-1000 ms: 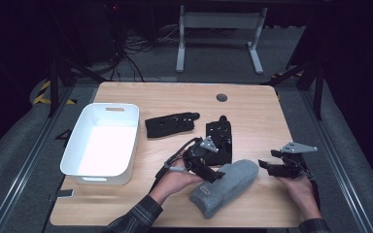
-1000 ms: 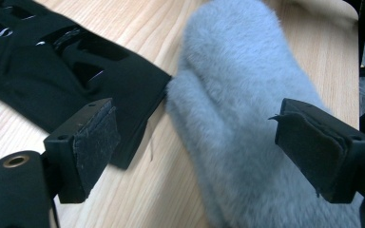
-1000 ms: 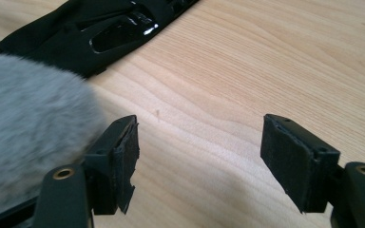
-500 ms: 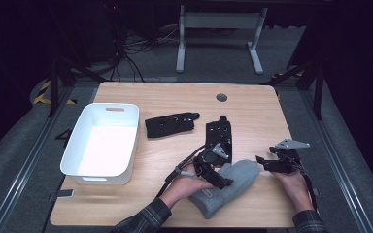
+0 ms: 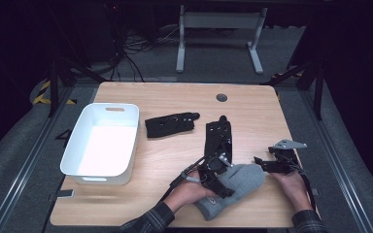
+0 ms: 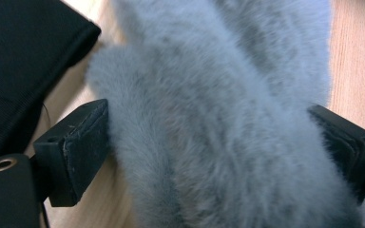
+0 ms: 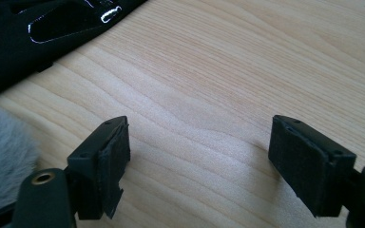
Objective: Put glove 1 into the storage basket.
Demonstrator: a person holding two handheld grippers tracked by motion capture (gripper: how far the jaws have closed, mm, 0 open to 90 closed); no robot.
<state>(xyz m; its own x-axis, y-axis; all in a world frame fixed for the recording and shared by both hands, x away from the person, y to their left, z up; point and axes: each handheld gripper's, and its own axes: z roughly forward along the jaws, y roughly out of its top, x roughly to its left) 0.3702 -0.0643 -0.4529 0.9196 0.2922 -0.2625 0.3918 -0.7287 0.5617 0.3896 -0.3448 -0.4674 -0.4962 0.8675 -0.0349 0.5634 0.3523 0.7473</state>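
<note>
Grey fluffy mitten (image 5: 233, 187) | your left tongs (image 6: 209, 137) spread wide, straddling it | right tongs (image 7: 199, 159) released over bare bench (image 7: 228, 71) | shallow pinch may grab only fur, slipping free.

We see a grey fuzzy mitten (image 5: 233, 187) lying flat near the table's front edge (its pile soft and thick), just beside a black glove (image 5: 218, 138).

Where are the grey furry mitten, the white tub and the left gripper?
Grey furry mitten (image 5: 243, 180): high view, on its rounded far end.
White tub (image 5: 74, 149): high view, on its left rim.
Left gripper (image 6: 209, 142): left gripper view, midway between its fingertips.
</note>
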